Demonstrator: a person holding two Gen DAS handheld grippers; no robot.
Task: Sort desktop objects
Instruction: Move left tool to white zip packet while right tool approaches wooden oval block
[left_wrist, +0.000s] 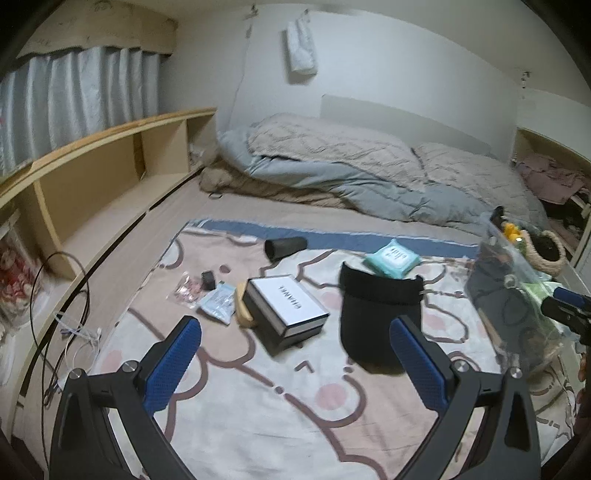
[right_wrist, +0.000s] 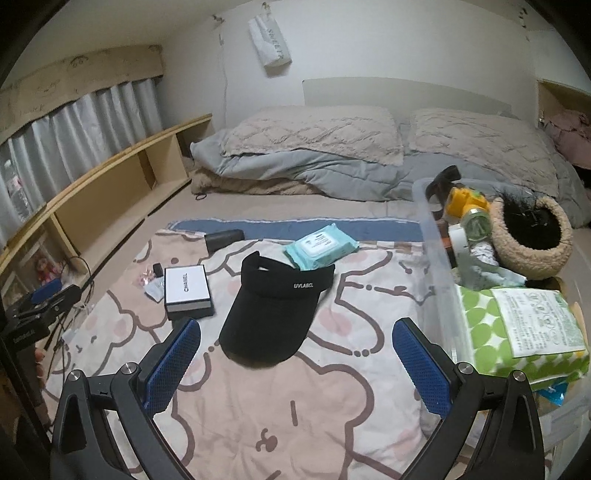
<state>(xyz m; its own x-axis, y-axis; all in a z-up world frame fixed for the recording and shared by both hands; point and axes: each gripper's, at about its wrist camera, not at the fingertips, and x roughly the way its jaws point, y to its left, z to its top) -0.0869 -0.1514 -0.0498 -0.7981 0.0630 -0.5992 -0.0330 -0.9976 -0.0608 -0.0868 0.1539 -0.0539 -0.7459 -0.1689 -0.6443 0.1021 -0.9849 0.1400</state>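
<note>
A black visor cap (right_wrist: 273, 306) lies on the patterned blanket, also in the left wrist view (left_wrist: 376, 317). A black-and-white box (left_wrist: 286, 308) lies left of it, also in the right wrist view (right_wrist: 187, 291). A teal wipes pack (right_wrist: 319, 248) lies behind the cap. A black cylinder (left_wrist: 285, 246) and small packets (left_wrist: 218, 301) lie further left. A clear plastic bin (right_wrist: 439, 258) at the right holds a green dotted pack (right_wrist: 517, 332) and a woven basket (right_wrist: 528, 236). My left gripper (left_wrist: 295, 332) and right gripper (right_wrist: 295, 332) are open and empty above the blanket.
Folded grey and beige bedding (right_wrist: 351, 158) lies at the back. A wooden shelf unit (left_wrist: 103, 177) runs along the left, with cables (left_wrist: 70, 314) beside the bed edge. The other gripper shows at the left edge (right_wrist: 40, 306) of the right wrist view.
</note>
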